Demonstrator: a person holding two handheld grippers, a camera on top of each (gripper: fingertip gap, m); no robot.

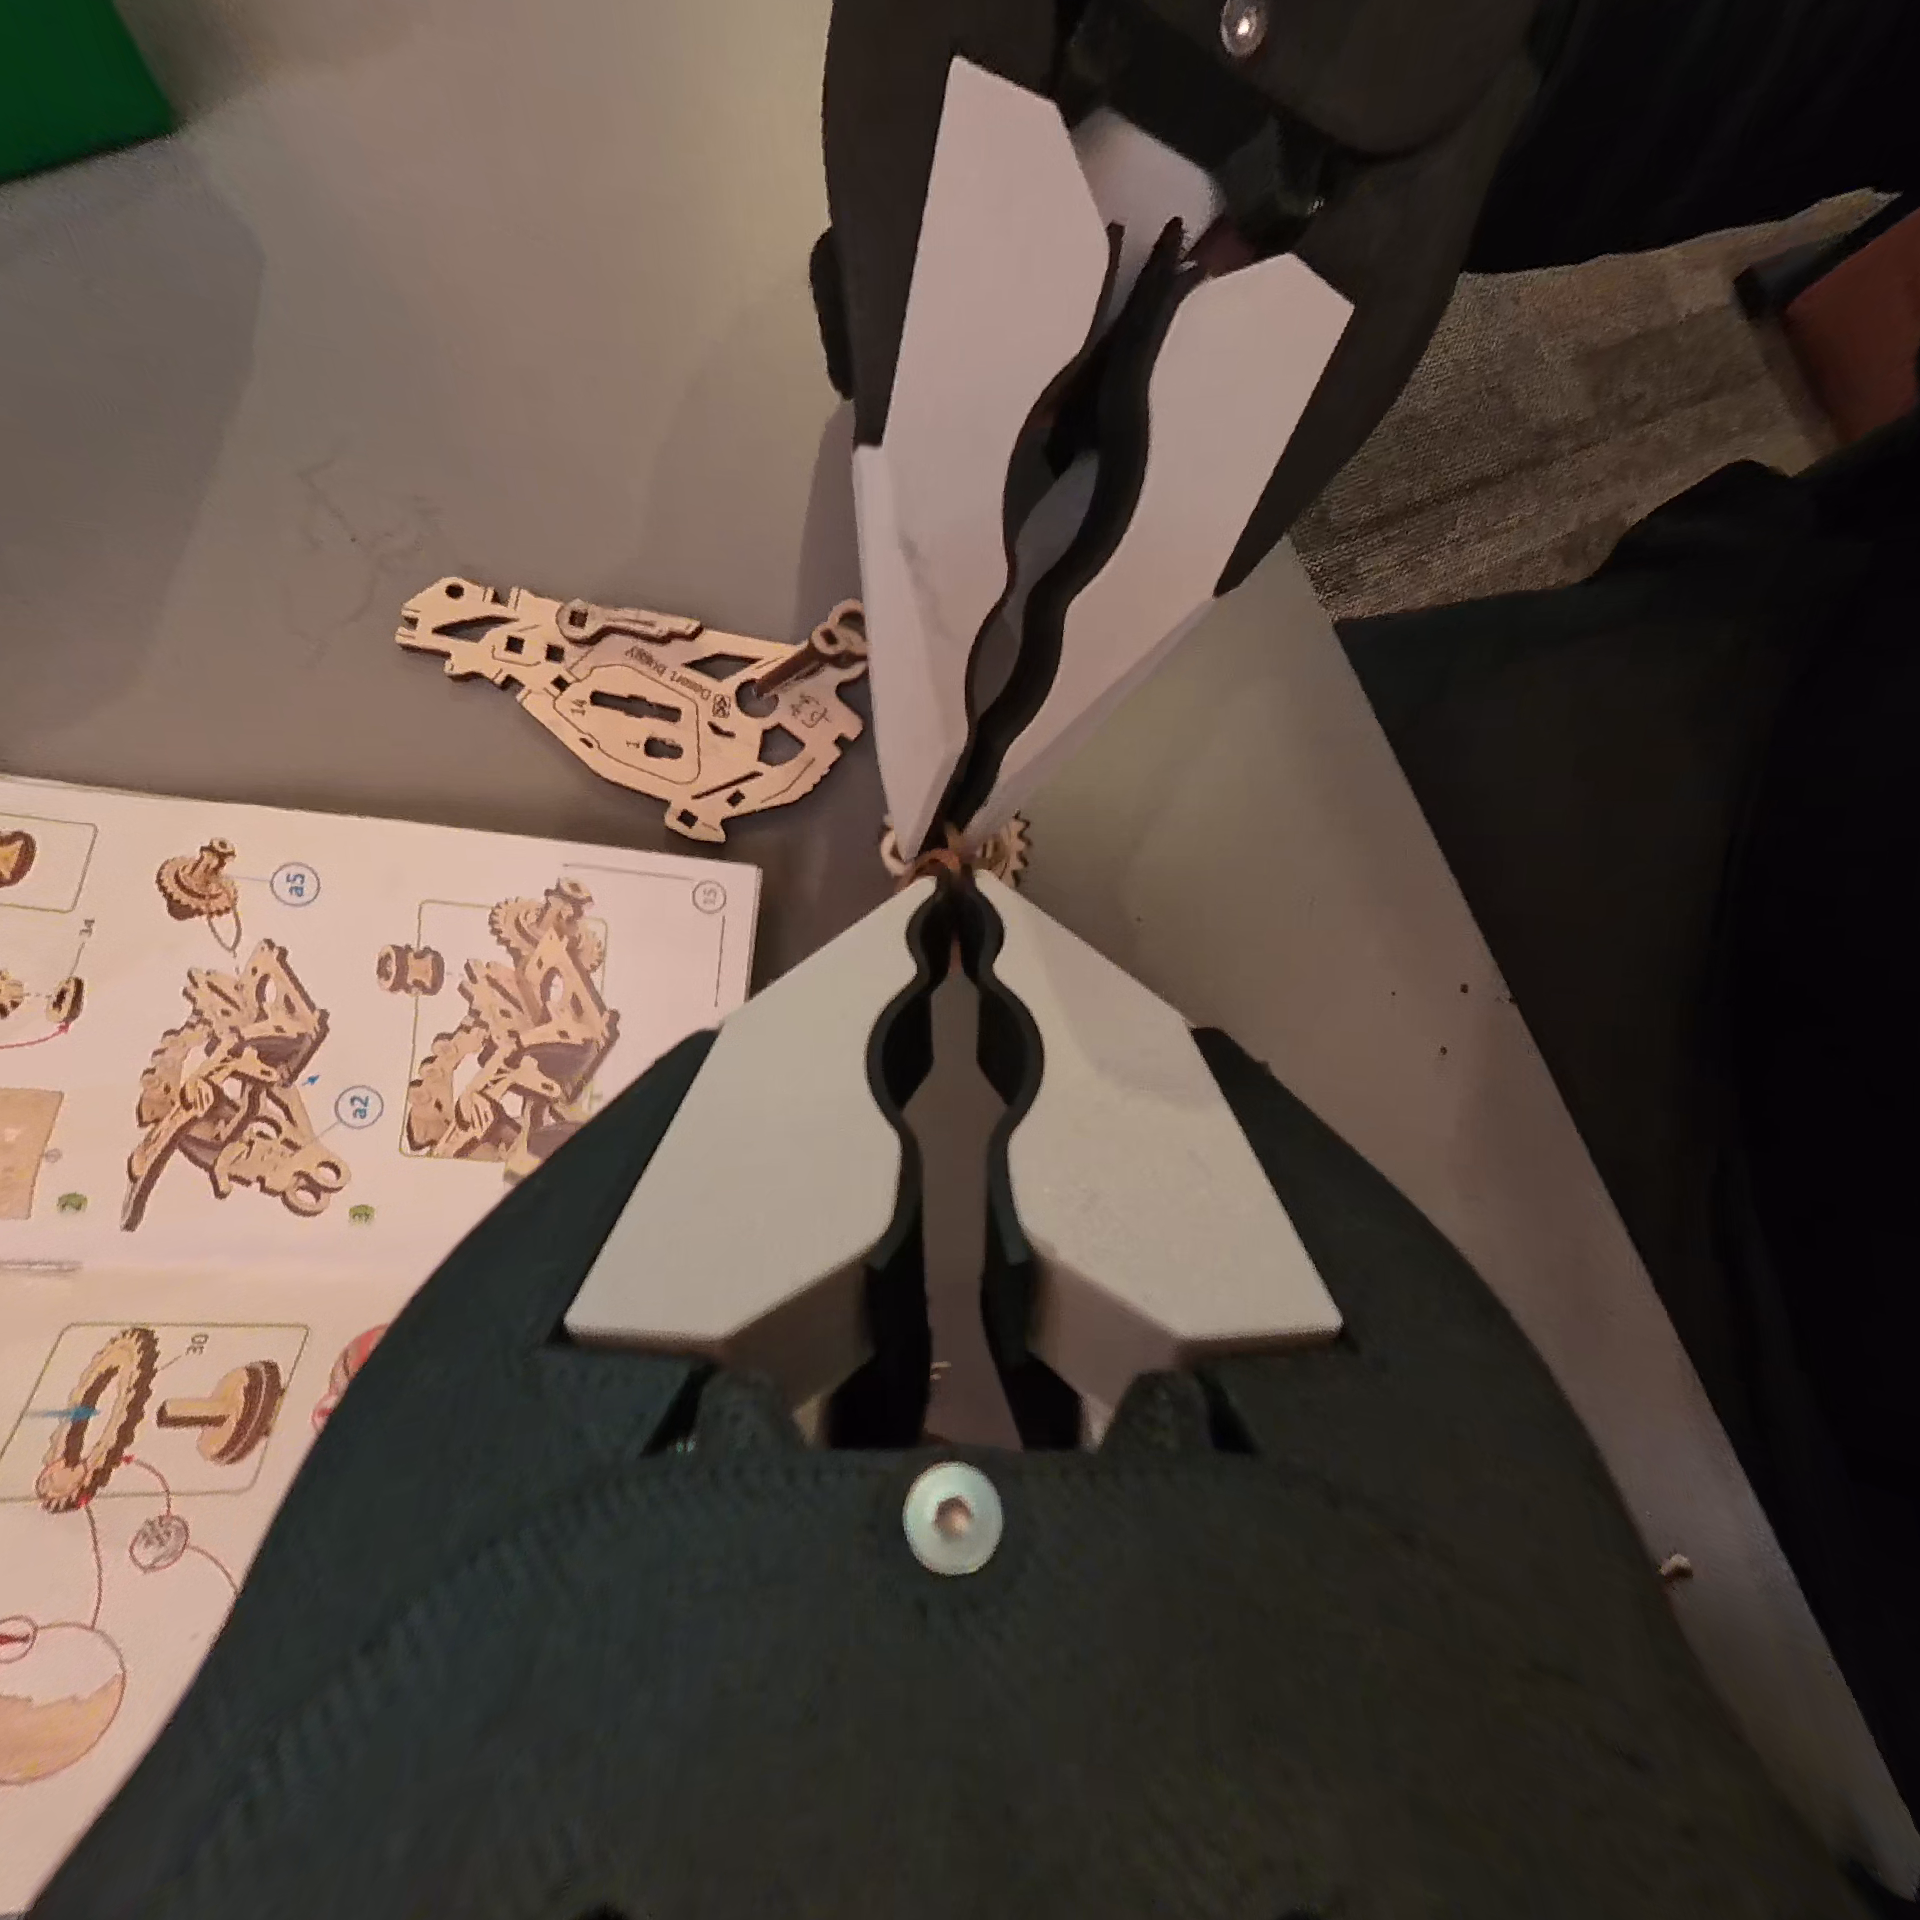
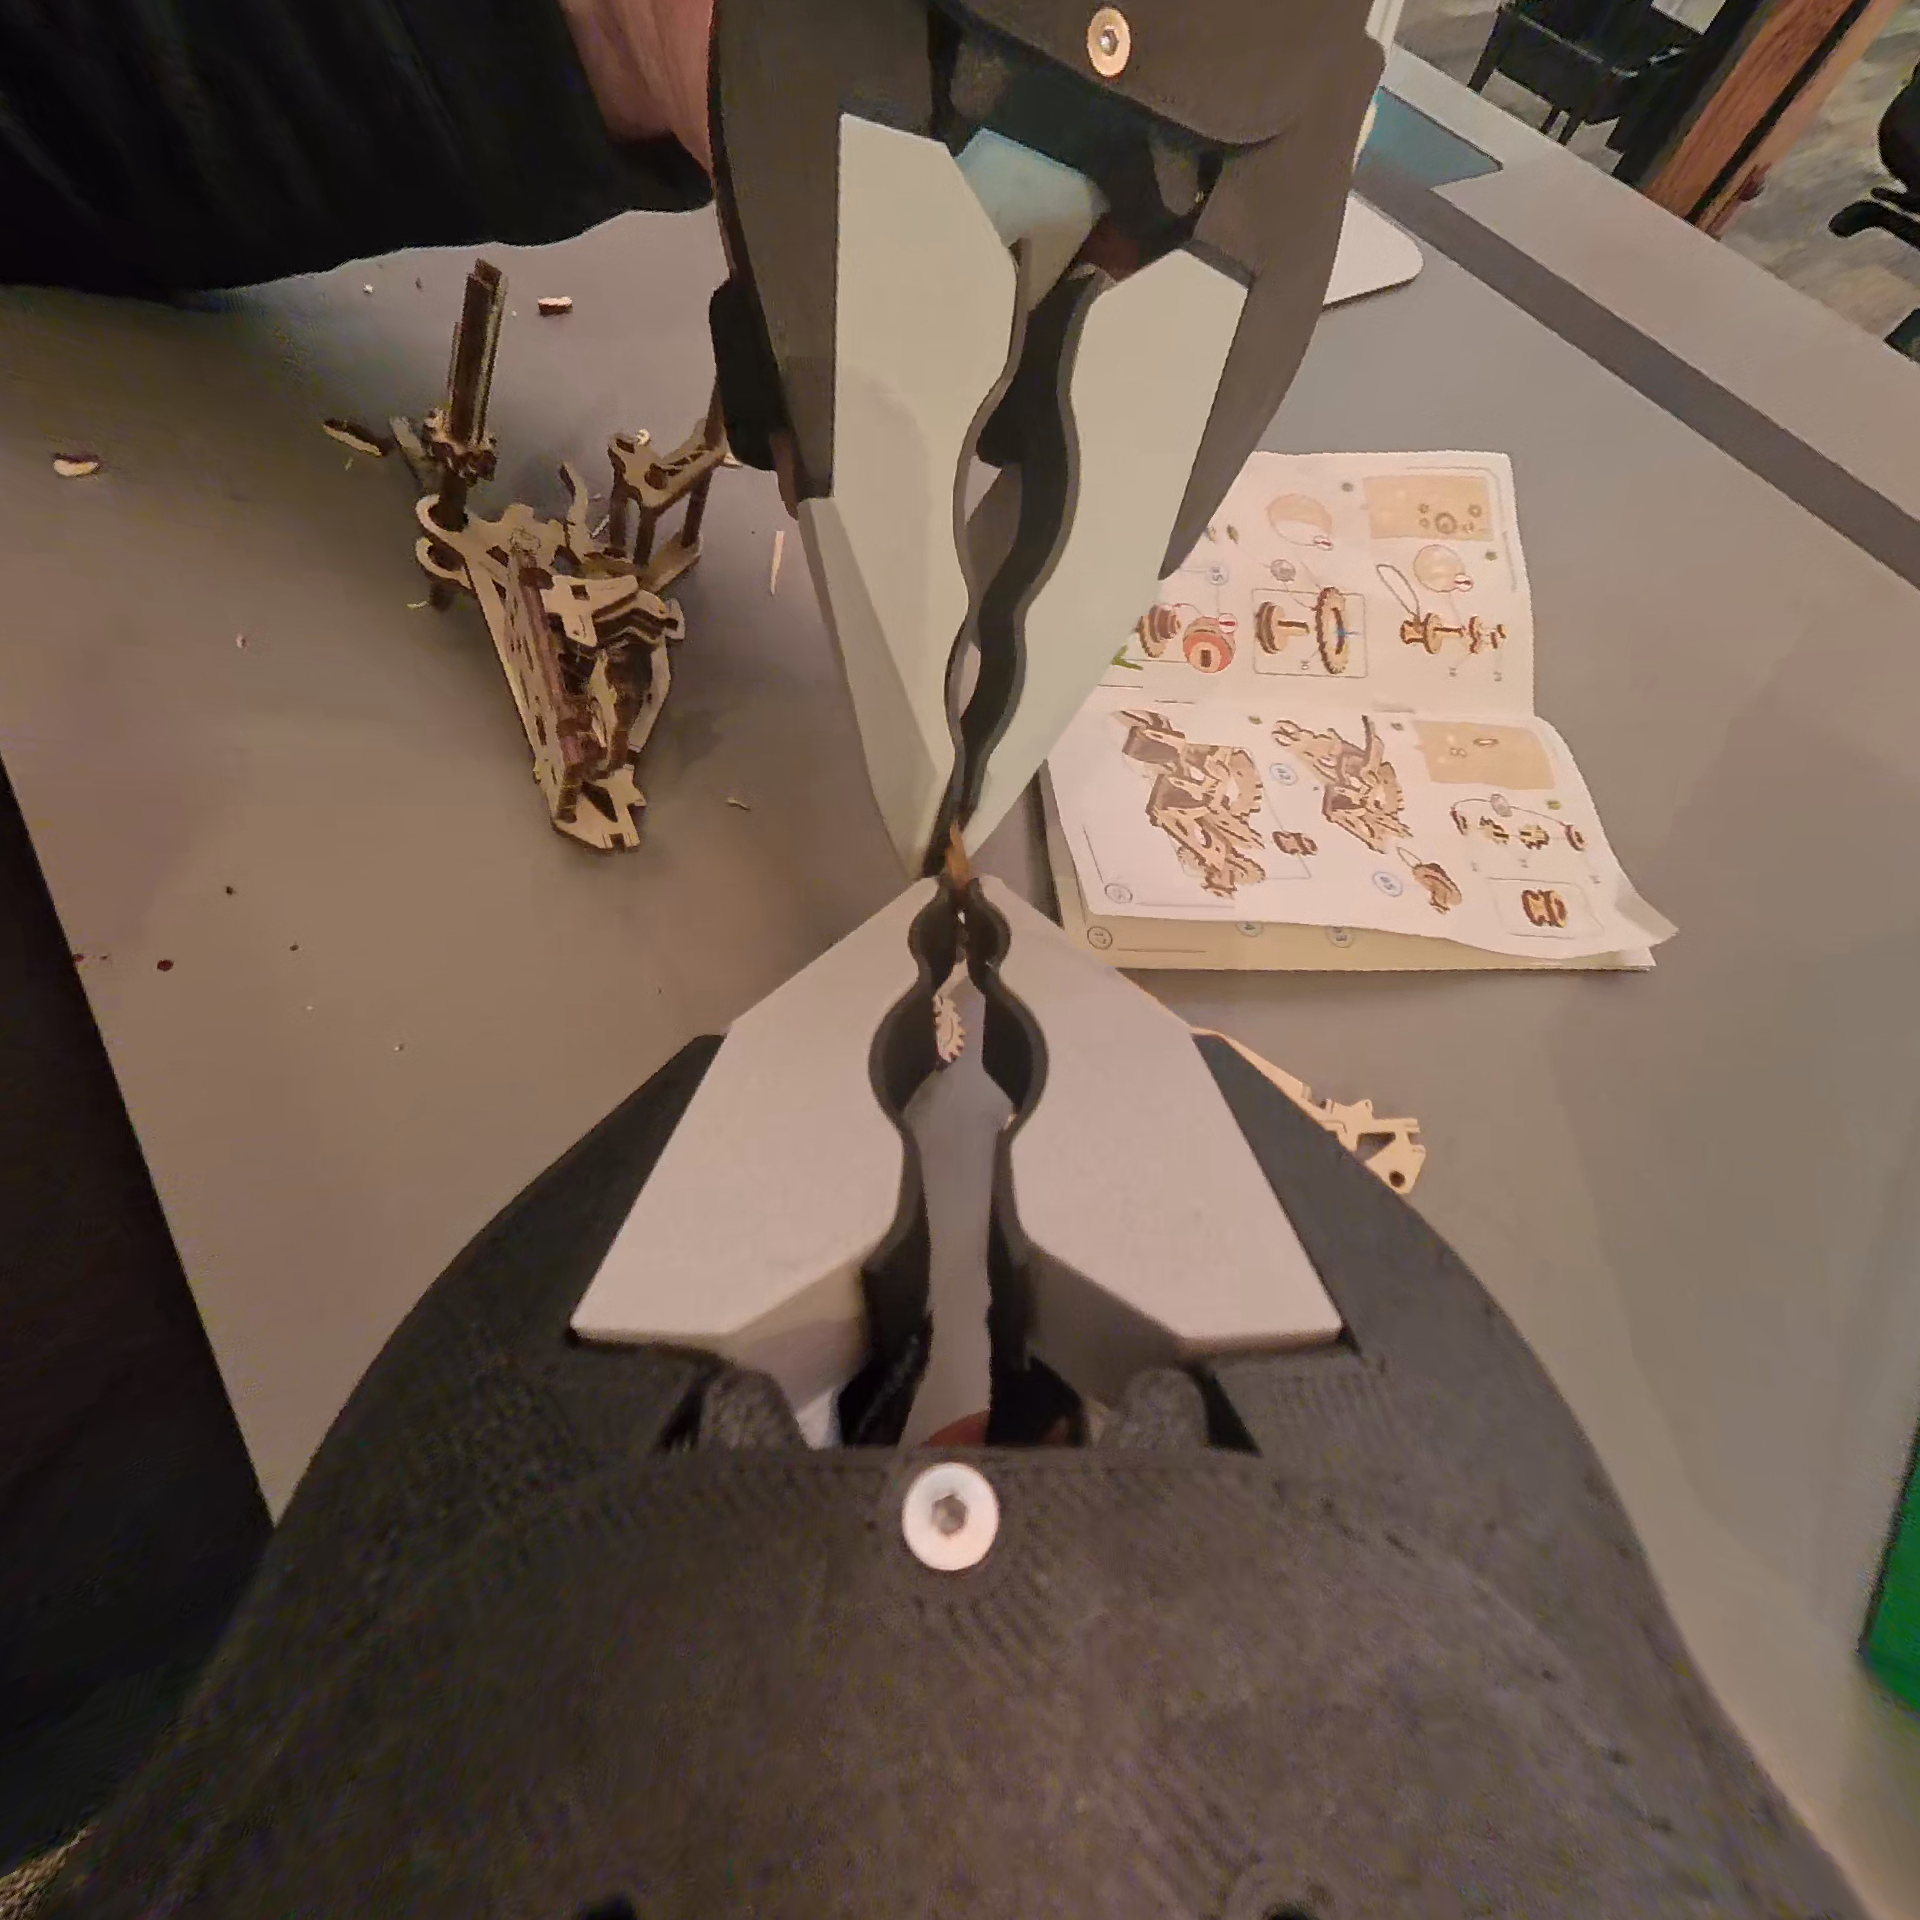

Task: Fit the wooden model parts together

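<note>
My two grippers meet tip to tip above the grey table. In the left wrist view my left gripper is shut, and the right gripper comes down from the top, also shut. Both pinch a small wooden gear part between their tips; most of it is hidden. In the right wrist view my right gripper is shut on the same part, the left gripper is opposite, and gear teeth show below the fingers. A partly built wooden model stands at the left.
A flat wooden cut-out piece lies on the table, also showing in the right wrist view. An open instruction sheet lies beside it. Wood crumbs are scattered near the model. A green object is at the right; the table edge is close. The grippers are tip to tip, or close to it.
</note>
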